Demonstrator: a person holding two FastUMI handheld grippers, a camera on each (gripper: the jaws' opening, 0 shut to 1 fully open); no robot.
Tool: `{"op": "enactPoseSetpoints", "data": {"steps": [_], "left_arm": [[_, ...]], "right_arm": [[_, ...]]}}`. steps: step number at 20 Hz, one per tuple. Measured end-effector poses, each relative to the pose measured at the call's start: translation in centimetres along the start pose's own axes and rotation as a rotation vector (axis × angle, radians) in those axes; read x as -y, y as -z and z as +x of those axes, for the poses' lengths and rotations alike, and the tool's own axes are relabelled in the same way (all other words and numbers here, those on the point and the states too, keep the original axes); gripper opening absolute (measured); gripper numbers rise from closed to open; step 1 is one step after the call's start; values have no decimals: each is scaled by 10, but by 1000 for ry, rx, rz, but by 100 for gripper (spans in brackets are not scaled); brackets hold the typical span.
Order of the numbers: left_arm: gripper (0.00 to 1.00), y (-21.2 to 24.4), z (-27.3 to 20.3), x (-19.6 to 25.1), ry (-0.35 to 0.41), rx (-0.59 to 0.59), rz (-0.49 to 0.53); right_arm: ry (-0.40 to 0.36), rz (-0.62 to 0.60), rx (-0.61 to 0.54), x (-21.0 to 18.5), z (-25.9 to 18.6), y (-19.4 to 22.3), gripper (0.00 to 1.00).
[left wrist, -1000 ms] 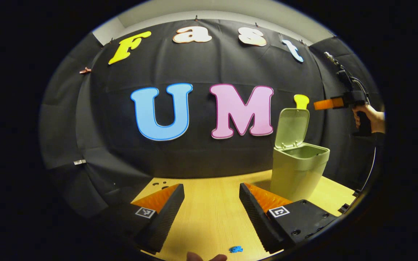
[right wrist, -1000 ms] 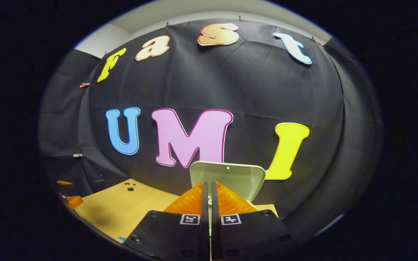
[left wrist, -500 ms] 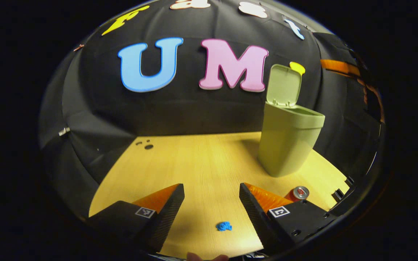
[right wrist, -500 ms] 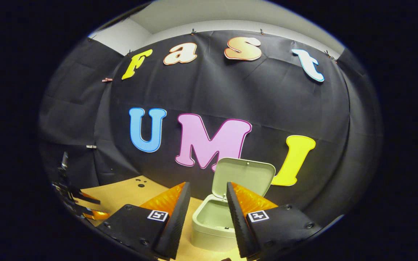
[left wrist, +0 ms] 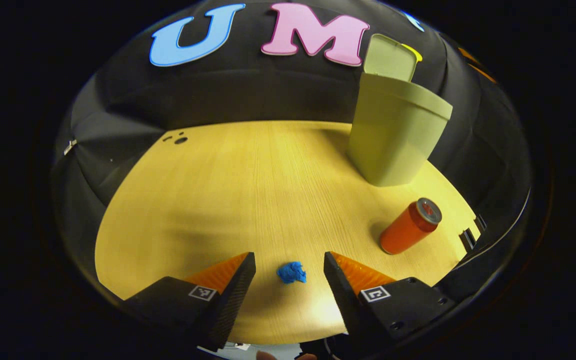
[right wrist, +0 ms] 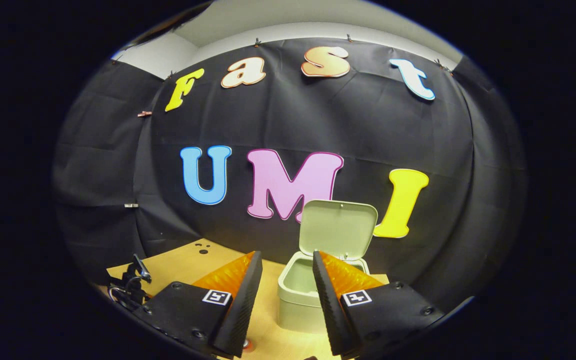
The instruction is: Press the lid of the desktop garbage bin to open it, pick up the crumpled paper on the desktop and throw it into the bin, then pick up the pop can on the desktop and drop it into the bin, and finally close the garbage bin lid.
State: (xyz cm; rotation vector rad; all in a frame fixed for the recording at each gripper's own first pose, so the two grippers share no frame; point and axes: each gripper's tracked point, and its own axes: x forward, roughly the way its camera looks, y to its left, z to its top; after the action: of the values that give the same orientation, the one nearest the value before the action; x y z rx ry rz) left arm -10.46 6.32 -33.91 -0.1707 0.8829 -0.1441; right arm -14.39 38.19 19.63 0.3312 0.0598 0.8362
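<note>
The green garbage bin (left wrist: 393,135) stands at the far right of the wooden desktop (left wrist: 248,185) with its lid (left wrist: 389,59) raised. A small blue crumpled paper (left wrist: 291,273) lies near the front edge, in line with the gap of my open left gripper (left wrist: 288,270), which hovers above it. An orange pop can (left wrist: 410,226) stands to its right, in front of the bin. My right gripper (right wrist: 287,267) is open and held above and before the open bin (right wrist: 302,292), whose lid (right wrist: 338,235) stands upright behind it. The inside of the bin looks empty.
Black cloth walls close the desk at the back and sides. Several small dark holes (left wrist: 178,139) mark the desktop's far left corner. The other gripper's body (right wrist: 130,287) shows low at the left in the right gripper view.
My left gripper has tipped downward and moved forward, bringing the blue paper between its fingers' line and the can into sight. My right gripper went from shut to open and drew back from the lid.
</note>
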Motion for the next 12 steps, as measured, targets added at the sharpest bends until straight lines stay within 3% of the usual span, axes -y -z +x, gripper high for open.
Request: {"op": "enactPoseSetpoints", "data": {"steps": [9, 12], "left_arm": [[81, 34, 39, 5, 13, -118, 26], [73, 39, 45, 6, 19, -136, 21]], "right_arm": [[66, 16, -47, 19, -25, 16, 65], [85, 23, -57, 25, -31, 20, 66]]}}
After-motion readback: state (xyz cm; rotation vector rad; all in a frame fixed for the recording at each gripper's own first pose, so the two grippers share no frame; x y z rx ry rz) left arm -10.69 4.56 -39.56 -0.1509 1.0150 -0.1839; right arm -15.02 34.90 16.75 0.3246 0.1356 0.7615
